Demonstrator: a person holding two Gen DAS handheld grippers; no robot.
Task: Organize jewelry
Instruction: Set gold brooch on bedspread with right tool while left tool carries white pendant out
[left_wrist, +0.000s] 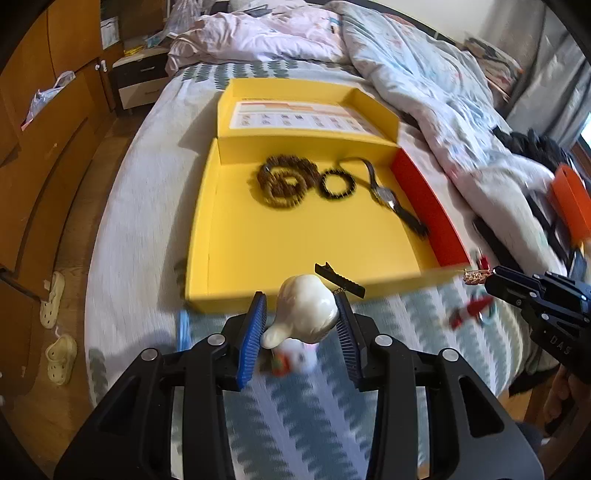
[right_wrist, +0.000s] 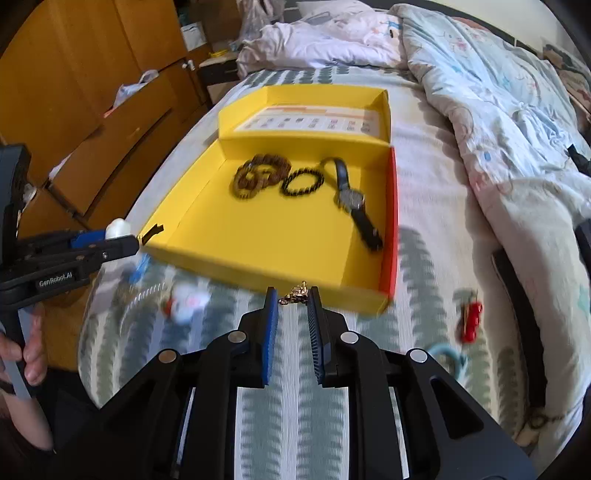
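Yellow cardboard forms the open box (left_wrist: 229, 236) lying on the patterned bed cover (right_wrist: 295, 424), and inside it, toward the back wall, sit coiled brown bead bracelets (left_wrist: 284, 181), a dark bead bracelet (left_wrist: 337, 183) and a wristwatch (left_wrist: 388, 195) side by side. The left gripper (left_wrist: 301, 314) pinches a glossy white hair clip (left_wrist: 304, 308) between its blue pads, held just short of the box's near edge. The right gripper (right_wrist: 293, 295) is nearly pressed together on a small gold trinket (right_wrist: 295, 294) at its fingertips, also just before the box's near wall, with a red charm (right_wrist: 470, 320) lying on the cover to its right.
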